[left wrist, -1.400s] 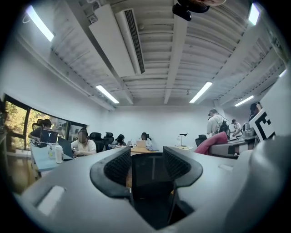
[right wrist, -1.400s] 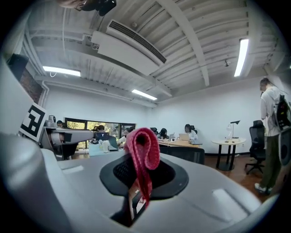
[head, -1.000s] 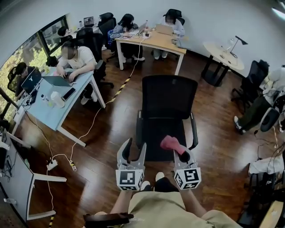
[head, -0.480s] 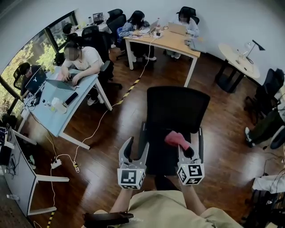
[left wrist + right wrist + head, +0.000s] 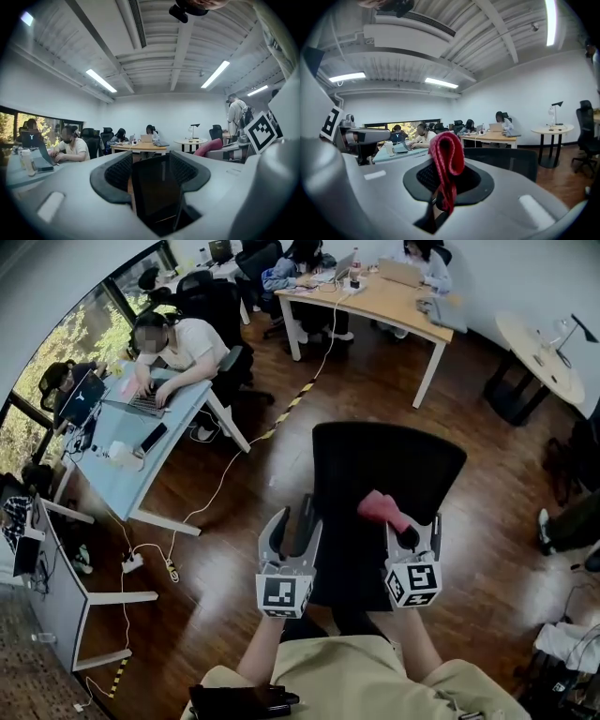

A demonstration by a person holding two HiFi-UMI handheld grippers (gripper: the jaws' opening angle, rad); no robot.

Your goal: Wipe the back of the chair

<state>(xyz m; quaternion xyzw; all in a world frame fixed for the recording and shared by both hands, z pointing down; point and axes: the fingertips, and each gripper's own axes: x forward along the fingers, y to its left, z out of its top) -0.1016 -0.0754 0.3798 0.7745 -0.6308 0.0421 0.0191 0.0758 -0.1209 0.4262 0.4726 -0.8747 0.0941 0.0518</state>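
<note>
Nearest, on the near side of the chair point(image 5: 386, 465): left gripper point(image 5: 295, 521) with jaws spread wide, clamping nothing, only framing the dark backrest point(image 5: 157, 187) ahead. Level with it, over the chair's right side: right gripper point(image 5: 412, 532) clenched on a red cloth point(image 5: 382, 507), gripped low in the jaws, with the rest looped up above the pads point(image 5: 446, 157).

Probably light, soft and limp, that cloth; likely to fold or drag instead of pushing flat, so best pinched as now and pressed broadside against the surface.

Just beyond the grippers: black backrest, upright, apparently mesh in a stiff frame, an armrest at either side. Probably springy in the panel, and prone to swivel or roll under a sideways push. Steadying hold best taken on the top rim or a side edge, not the panel itself.

No wiping contact visible yet; cloth apart from the backrest.

Open wood floor point(image 5: 487, 446) to the chair's right and beyond it. To its left, a white cable point(image 5: 225, 479) trailing across the boards toward a blue desk point(image 5: 122, 465) with a seated person. Farther behind the chair, a wooden desk point(image 5: 394, 306) and a round table point(image 5: 539, 348), both well apart from it.
</note>
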